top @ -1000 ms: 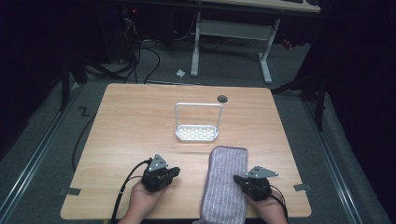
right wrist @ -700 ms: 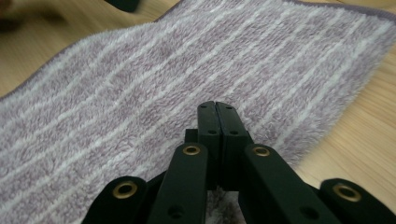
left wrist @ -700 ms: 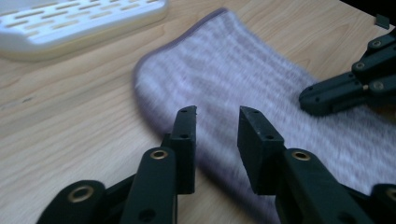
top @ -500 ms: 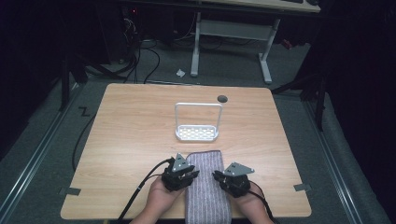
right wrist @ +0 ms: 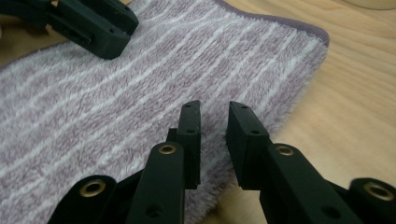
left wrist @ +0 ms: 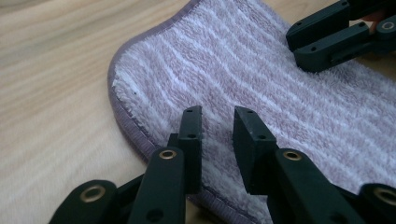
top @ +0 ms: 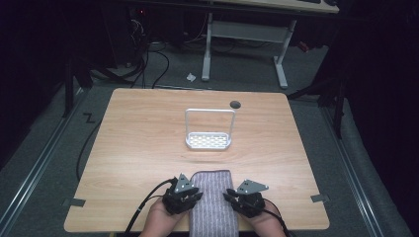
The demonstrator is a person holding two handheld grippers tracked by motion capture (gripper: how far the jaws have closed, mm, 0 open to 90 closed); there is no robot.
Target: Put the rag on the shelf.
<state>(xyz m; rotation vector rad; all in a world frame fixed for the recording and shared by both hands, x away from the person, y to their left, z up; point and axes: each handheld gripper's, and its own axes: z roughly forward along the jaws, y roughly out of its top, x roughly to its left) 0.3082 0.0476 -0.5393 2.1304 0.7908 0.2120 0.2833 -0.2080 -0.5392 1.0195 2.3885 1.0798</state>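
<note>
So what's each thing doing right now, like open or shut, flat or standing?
towel: lying flat, near edge hanging off the table.
left gripper: jaws slightly apart after just opening, over the towel's edge, nothing gripped.
right gripper: the same, at the opposite edge.
white rack: upright, empty.

No readable text, label, brand, number or sign anywhere: none on table, towel, rack or grippers.
</note>
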